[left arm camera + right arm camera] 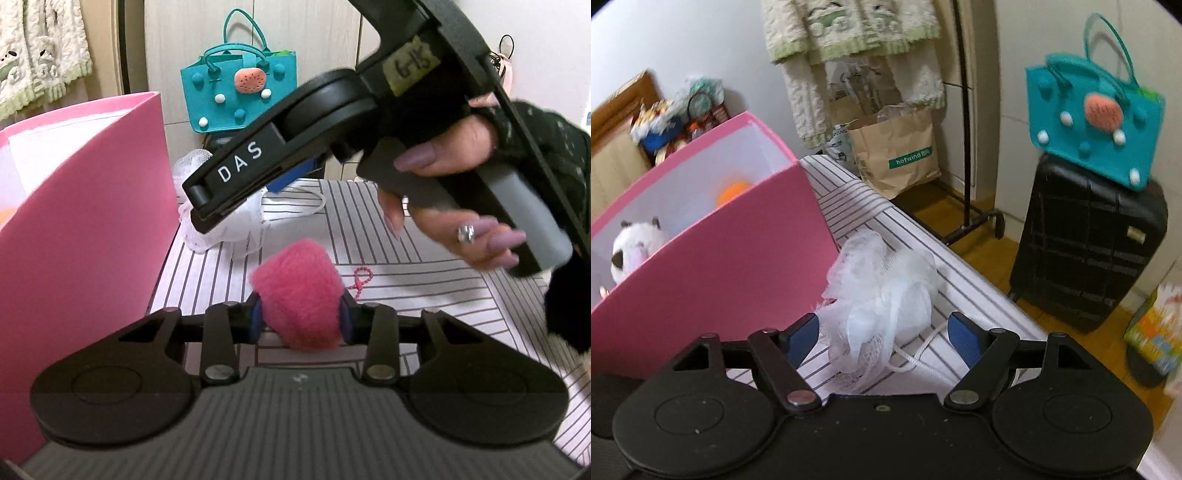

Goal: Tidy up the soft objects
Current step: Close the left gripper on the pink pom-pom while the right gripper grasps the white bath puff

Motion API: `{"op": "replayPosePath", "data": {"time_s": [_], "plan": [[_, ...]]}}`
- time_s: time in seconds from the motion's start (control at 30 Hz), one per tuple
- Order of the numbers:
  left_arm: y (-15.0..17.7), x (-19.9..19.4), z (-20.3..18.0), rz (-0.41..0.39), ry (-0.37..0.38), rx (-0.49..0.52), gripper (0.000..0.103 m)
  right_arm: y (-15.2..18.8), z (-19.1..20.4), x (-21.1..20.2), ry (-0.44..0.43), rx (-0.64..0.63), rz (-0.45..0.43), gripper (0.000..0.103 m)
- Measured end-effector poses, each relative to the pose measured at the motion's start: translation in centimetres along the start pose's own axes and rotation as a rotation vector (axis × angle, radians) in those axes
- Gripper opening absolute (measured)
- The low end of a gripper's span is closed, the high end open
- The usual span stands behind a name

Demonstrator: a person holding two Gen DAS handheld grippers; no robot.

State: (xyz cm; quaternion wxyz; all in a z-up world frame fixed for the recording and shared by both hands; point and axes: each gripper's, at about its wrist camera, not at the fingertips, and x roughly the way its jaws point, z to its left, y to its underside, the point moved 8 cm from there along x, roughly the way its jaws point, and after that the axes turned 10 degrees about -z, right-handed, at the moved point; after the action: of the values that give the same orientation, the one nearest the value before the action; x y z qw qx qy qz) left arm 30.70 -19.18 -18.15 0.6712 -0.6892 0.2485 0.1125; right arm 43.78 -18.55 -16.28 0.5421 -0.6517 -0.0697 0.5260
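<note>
The left tongs (pixel 301 319) grip a pink fluffy pompom (pixel 299 291), pads pressed into both its sides, over the striped surface (pixel 406 295). The right tongs (pixel 882 334) stand wide open around a white mesh sponge (pixel 879 291), which lies just right of the pink box (pixel 720 266).

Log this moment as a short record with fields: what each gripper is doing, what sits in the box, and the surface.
left gripper: shut on the pink pompom
right gripper: open, pads either side of the white mesh sponge, not pressing
pink box: holds a white plush toy and something orange
surface: striped cloth
</note>
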Motion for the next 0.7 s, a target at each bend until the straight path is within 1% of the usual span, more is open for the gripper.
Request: {"op": "replayPosePath", "data": {"time_s": [0.1,0.2,0.27,0.3,0.33,0.37,0.4,0.43,0.53,0.7], "plan": [[0.1,0.0,0.1,-0.006,0.001,0.006,0.036,-0.8,0.5,0.3,0.014,-0.085,0.003,0.081],[-0.1,0.2,0.3,0.005,-0.001,-0.002,0.036,-0.6,0.6,1.3,0.010,-0.126,0.034,0.080],[-0.2,0.2,0.4,0.014,-0.002,-0.010,0.036,-0.3,0.5,1.6,-0.020,-0.098,0.047,0.061],[-0.2,0.1,0.5,0.017,-0.001,-0.013,0.035,-0.2,0.4,1.5,-0.036,-0.060,0.049,0.049],[-0.2,0.1,0.5,0.019,0.001,-0.018,0.035,-0.3,0.2,1.4,-0.033,-0.026,0.045,0.036],[-0.3,0.1,0.5,0.020,0.002,-0.023,0.035,-0.2,0.0,1.2,-0.021,0.002,0.044,0.029],[-0.4,0.2,0.6,0.022,0.003,-0.023,0.035,0.0,-0.1,0.9,-0.009,0.018,0.039,0.024],[-0.5,0.3,0.6,0.023,0.006,-0.020,0.034,0.1,-0.2,0.4,0.008,0.030,0.024,0.022],[-0.5,0.2,0.9,0.025,0.008,-0.012,0.034,0.7,-0.3,-1.3,0.054,0.072,0.005,0.021],[-0.6,0.0,1.3,0.039,0.039,-0.035,0.034,2.7,0.1,-4.3,0.096,0.120,0.004,0.020]]}}
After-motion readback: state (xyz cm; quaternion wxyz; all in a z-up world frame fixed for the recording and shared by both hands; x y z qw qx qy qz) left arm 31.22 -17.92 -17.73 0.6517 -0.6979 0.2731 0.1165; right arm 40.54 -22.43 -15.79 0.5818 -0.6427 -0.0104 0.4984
